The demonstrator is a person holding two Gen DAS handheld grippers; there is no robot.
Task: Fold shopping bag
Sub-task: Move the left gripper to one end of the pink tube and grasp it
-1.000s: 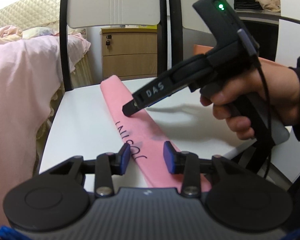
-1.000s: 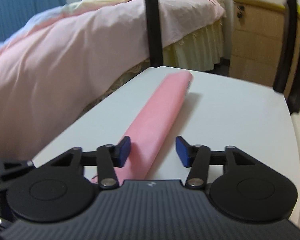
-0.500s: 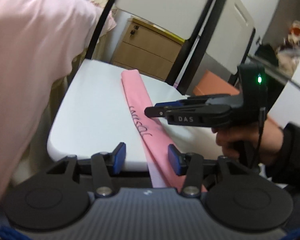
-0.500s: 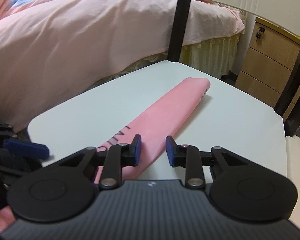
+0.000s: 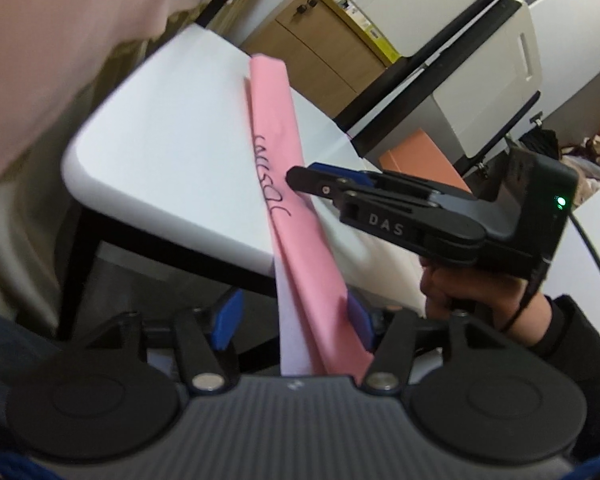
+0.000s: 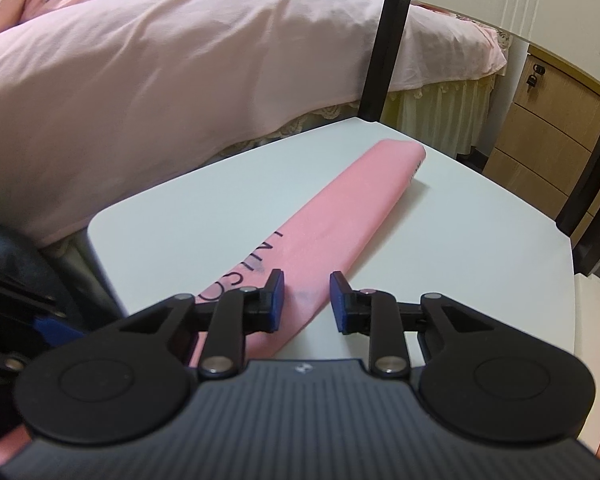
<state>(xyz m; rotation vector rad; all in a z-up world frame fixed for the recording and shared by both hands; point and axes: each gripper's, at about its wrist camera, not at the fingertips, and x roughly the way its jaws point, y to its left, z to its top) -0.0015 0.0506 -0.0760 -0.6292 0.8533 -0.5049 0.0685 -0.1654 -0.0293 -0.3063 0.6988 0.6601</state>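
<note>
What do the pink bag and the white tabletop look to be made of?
The pink bag looks like thin matte fabric, possibly nonwoven: soft rounded folds, no gloss. The white tabletop seems moulded plastic or coated board: smooth, faintly sheened, with rounded edges.

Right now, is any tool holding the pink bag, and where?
Neither tool is closed on the pink shopping bag. The left tool is open around its near end hanging off the white table. The right tool hovers open over its middle.
</note>
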